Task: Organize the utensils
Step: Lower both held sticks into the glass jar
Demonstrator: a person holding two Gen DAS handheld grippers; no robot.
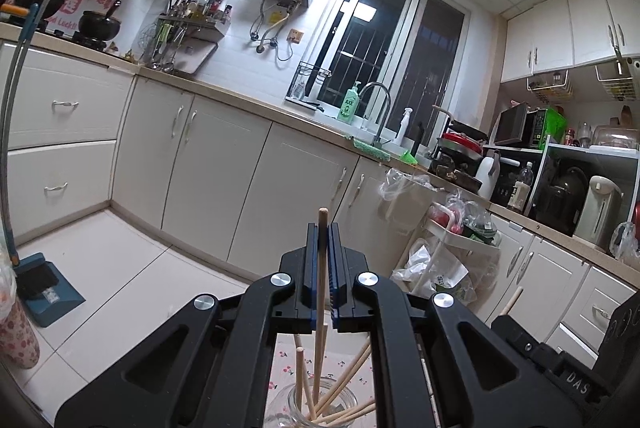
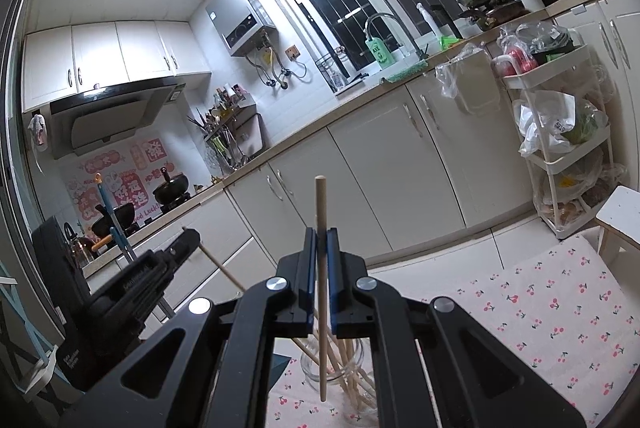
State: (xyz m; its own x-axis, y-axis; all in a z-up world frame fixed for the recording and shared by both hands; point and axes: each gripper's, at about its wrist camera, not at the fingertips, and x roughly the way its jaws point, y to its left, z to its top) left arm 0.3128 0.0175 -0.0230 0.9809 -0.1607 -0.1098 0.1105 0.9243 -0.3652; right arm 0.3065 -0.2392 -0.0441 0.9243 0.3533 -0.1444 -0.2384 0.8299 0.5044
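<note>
My left gripper [image 1: 322, 230] is shut on a wooden chopstick [image 1: 321, 292] held upright; its lower end reaches down into a clear glass jar [image 1: 292, 408] that holds several more chopsticks. My right gripper [image 2: 321, 234] is shut on another wooden chopstick [image 2: 322, 288], also upright, with its lower tip hanging in front of the same glass jar [image 2: 310, 368], outside it. The jar stands on a cherry-print cloth [image 2: 552, 312]. The left gripper's body [image 2: 132, 288] shows at the left of the right wrist view, the right gripper's body [image 1: 568, 360] at the lower right of the left wrist view.
Kitchen cabinets and a counter [image 1: 224, 96] run behind, with a sink tap [image 1: 378, 108]. A white trolley [image 2: 560, 148] with bags stands at the right. A blue dustpan [image 1: 48, 292] and a broom lean at the left. A white stool [image 2: 620, 216] is by the cloth.
</note>
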